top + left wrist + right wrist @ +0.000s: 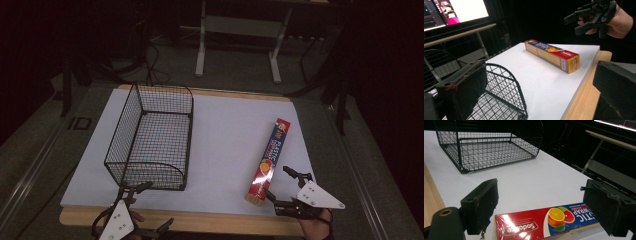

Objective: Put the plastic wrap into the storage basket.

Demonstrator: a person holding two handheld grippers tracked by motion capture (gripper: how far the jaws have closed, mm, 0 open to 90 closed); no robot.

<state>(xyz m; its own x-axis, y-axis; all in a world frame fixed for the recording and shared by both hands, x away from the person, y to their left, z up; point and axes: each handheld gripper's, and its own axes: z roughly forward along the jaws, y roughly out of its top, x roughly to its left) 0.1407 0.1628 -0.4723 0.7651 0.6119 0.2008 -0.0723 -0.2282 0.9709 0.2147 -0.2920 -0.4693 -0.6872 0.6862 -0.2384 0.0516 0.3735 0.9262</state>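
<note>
Your right hand-held gripper [281, 186] sits at the near right corner of the surface [225, 130], its jaws spread wide apart and clamped on nothing. The near end of the plastic wrap box [267, 159] lies just in front of them; in the right gripper view the box [544, 221] runs flat between the two black jaws, with a gap showing on each side and neither pad pressing on it. The box is long and red, with fruit printed on top, and it rests on the white sheet, angled away from you toward the far right. Your left hand-held gripper [150, 207] hovers at the near left edge, its jaws also standing apart and holding nothing, close to the rounded near end of the black wire basket [152, 137]. That basket stands upright on the left half of the sheet, well apart from the box.
</note>
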